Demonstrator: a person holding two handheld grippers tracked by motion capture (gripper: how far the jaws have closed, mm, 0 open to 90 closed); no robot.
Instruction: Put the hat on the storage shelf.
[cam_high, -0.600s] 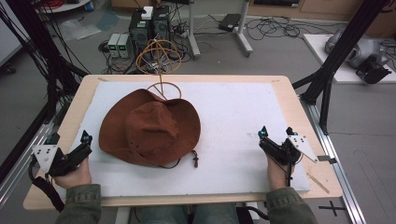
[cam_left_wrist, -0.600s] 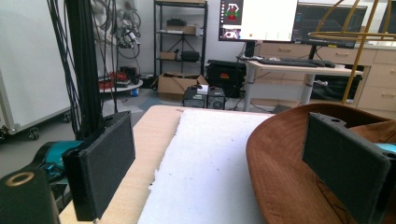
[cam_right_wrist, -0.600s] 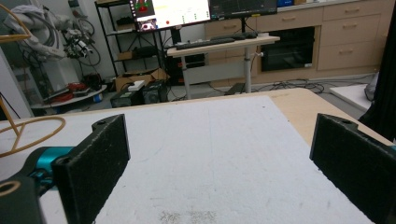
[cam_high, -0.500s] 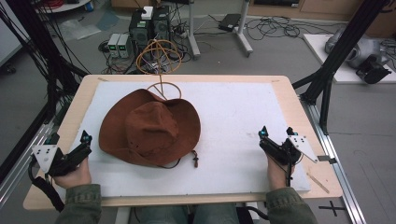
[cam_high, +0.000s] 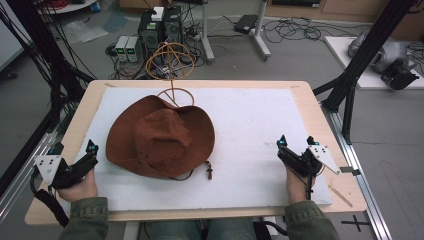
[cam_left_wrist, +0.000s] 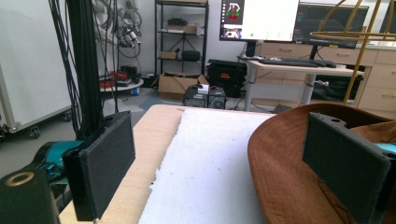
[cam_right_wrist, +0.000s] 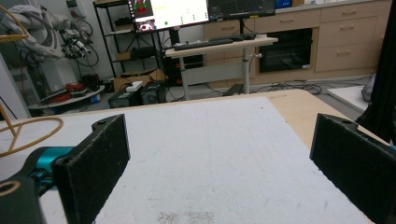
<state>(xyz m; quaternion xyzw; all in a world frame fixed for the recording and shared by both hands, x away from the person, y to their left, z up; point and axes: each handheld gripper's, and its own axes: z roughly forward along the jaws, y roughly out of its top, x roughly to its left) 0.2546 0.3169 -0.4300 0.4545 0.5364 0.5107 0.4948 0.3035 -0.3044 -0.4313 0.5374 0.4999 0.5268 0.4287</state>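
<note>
A brown wide-brimmed hat (cam_high: 162, 135) lies crown up on the left half of the white mat (cam_high: 260, 130). Its cord with a small toggle (cam_high: 210, 172) trails off the brim's near right side. My left gripper (cam_high: 73, 148) rests open at the mat's near left corner, just left of the brim. In the left gripper view the brim (cam_left_wrist: 289, 177) lies in front of the right pad (cam_left_wrist: 345, 163), and the left gripper (cam_left_wrist: 222, 135) has nothing between its jaws. My right gripper (cam_high: 296, 141) sits open at the near right, far from the hat. The right gripper (cam_right_wrist: 224, 140) faces bare mat.
A gold wire stand (cam_high: 171, 65) rises from the table's far edge behind the hat, and shows as a stand (cam_left_wrist: 359, 32) and as a ring (cam_right_wrist: 28, 130) in the gripper views. The wooden table (cam_high: 320, 125) borders the mat. Black frame posts (cam_high: 360, 60) flank the table.
</note>
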